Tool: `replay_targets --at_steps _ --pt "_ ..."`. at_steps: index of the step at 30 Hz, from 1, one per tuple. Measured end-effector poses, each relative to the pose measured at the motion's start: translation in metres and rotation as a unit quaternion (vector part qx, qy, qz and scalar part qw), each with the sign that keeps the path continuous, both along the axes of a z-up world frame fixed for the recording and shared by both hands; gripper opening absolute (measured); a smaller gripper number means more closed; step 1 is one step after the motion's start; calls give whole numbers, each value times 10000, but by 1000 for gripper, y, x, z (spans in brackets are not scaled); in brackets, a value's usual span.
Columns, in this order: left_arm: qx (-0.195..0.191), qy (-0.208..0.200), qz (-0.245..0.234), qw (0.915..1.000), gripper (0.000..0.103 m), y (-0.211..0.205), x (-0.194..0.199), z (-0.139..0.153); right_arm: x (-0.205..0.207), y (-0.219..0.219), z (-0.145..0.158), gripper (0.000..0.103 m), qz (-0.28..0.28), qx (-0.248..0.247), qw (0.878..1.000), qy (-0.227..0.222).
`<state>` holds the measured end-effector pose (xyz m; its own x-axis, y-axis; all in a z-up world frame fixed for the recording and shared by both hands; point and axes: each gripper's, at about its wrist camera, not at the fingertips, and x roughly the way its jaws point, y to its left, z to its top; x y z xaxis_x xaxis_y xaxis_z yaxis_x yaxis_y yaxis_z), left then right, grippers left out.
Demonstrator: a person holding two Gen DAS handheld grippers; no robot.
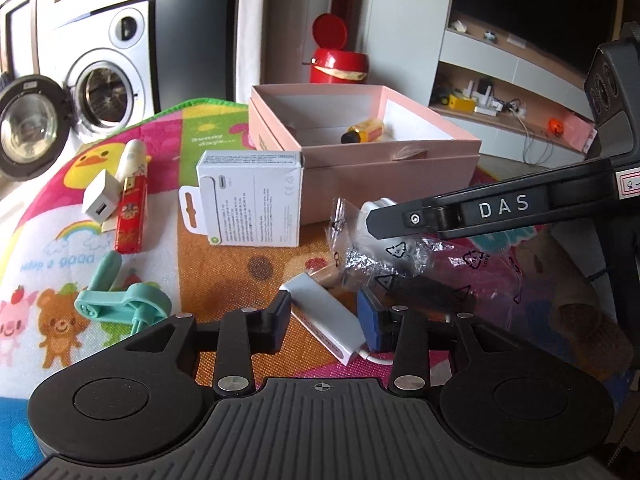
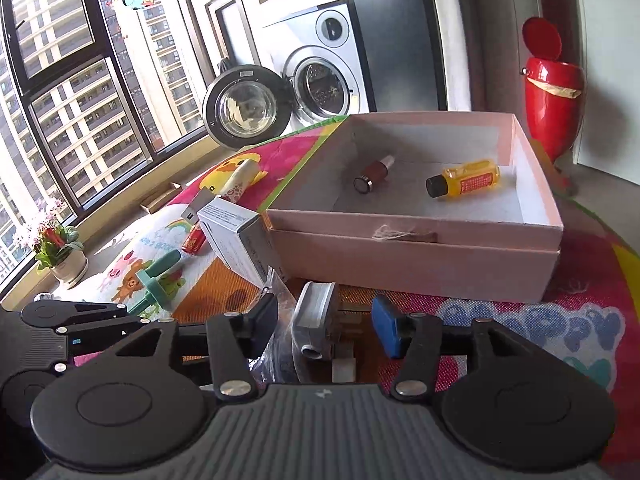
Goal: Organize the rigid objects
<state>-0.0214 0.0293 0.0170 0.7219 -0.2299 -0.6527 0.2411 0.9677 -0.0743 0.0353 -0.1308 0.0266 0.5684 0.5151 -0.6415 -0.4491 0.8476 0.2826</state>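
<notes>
My left gripper (image 1: 326,324) stands open low over the play mat. A white oblong block (image 1: 324,318) lies slantwise between its pads, and I cannot see them pressing on it. My right gripper (image 2: 326,326) is open around a grey plug adapter (image 2: 316,318), with a gap on each side. One of the right gripper's fingers (image 1: 404,220) reaches in over a crumpled clear plastic bag (image 1: 404,256). The open pink box (image 2: 416,236) holds a yellow bottle (image 2: 464,180) and a small brown bottle (image 2: 374,174).
Left of the pink box (image 1: 384,168) are a white retail carton (image 1: 252,200), a white charger cube (image 1: 100,200), a red lighter-like case (image 1: 130,216), a cream tube (image 1: 132,156) and a teal plastic tool (image 1: 120,304). A washing machine (image 2: 320,80) with its door open and a red bin (image 2: 554,96) stand behind.
</notes>
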Motion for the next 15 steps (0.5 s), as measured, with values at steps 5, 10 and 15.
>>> replay_targets --at_steps 5,10,15 --pt "340 -9 205 9992 43 23 0 1 -1 2 1 40 -89 -132 9998 -104" --pt "82 223 416 9989 43 42 8 -4 -17 -8 12 41 -323 -958 9923 -712" --pt "228 118 387 9989 40 35 6 -6 -39 -9 28 41 123 -596 9942 -886"
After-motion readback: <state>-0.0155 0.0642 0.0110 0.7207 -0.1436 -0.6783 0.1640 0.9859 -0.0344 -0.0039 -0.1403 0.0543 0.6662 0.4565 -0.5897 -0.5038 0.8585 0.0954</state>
